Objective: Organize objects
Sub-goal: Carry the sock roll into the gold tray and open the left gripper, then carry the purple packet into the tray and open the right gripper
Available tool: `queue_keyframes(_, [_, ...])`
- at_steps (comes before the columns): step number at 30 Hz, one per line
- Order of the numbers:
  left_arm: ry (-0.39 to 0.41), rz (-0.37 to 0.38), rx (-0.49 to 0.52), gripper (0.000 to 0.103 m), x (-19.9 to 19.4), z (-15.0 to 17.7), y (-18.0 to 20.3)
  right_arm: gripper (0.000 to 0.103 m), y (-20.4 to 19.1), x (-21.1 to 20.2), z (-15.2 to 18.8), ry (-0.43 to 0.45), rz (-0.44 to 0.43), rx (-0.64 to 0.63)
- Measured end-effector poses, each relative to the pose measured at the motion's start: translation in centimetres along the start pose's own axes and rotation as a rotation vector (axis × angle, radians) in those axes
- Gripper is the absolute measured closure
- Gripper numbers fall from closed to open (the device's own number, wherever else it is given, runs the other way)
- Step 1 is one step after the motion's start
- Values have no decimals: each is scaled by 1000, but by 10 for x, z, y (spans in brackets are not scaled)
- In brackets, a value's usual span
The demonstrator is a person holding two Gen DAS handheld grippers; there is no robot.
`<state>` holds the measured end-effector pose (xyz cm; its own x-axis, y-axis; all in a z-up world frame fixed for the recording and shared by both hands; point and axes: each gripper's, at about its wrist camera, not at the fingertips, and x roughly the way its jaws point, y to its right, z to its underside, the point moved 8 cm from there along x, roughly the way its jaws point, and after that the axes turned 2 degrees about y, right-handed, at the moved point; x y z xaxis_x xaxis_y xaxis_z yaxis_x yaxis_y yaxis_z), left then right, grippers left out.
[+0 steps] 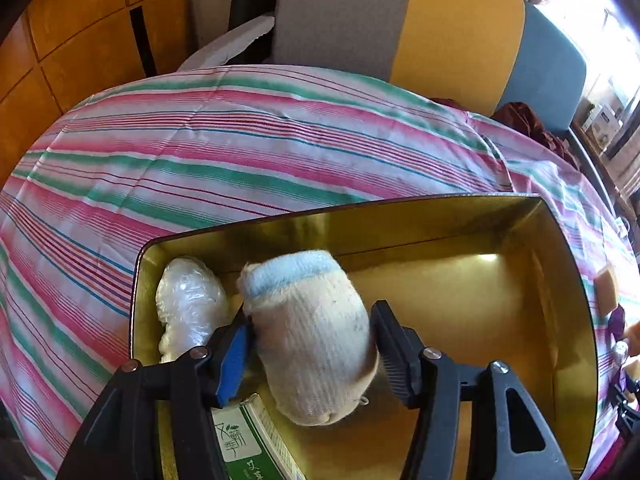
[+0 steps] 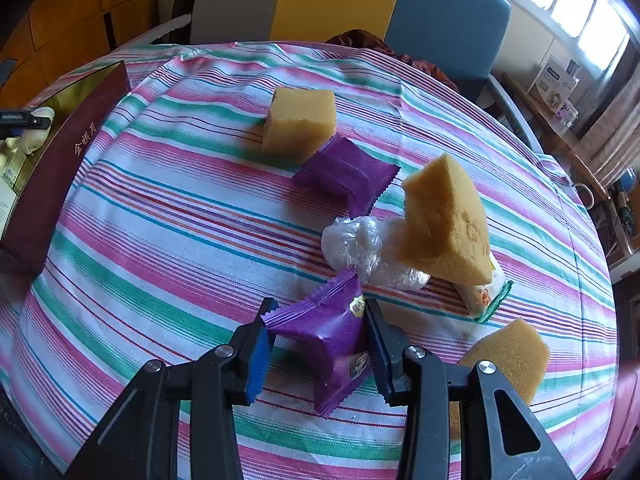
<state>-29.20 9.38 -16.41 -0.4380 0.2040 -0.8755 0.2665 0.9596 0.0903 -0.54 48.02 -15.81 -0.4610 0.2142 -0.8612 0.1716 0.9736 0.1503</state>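
My left gripper (image 1: 312,316) hangs over the open gold-lined box (image 1: 440,216), its jaws standing apart. A rolled cream sock with a blue cuff (image 1: 312,332) lies in the box between the fingers, and the pads do not squeeze it. Beside it in the box are a plastic-wrapped white bundle (image 1: 188,304) and a green-and-white carton (image 1: 248,444). My right gripper (image 2: 320,308) is shut on a purple snack packet (image 2: 324,332) just above the striped tablecloth (image 2: 160,216). In the right wrist view the box (image 2: 60,160) stands at the far left.
Loose on the cloth are a yellow sponge block (image 2: 300,124), a second purple packet (image 2: 344,176), a sponge wedge (image 2: 448,220) leaning on a plastic-wrapped bundle (image 2: 356,248), a white-and-green packet (image 2: 484,292) and another sponge (image 2: 504,356). Chairs stand beyond the table's far edge.
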Motion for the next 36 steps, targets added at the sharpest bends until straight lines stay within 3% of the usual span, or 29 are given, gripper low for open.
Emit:
queue_keyframes(2, [25, 13, -15, 32, -8, 0, 1, 60, 0, 0, 0, 0, 1, 0])
queue_keyframes(4, [53, 26, -5, 30, -19, -1, 4, 60, 0, 0, 0, 0, 1, 0])
queue_keyframes(14, [164, -51, 27, 30, -70, 13, 5, 60, -1, -1, 0, 0, 8, -8])
queue_keyframes(27, [311, 1, 20, 30, -161, 99, 51, 60, -6, -3, 0, 0, 30, -31])
queue_keyframes(36, [351, 9, 32, 30, -185, 128, 66, 60, -4, -6, -2, 11, 31, -1])
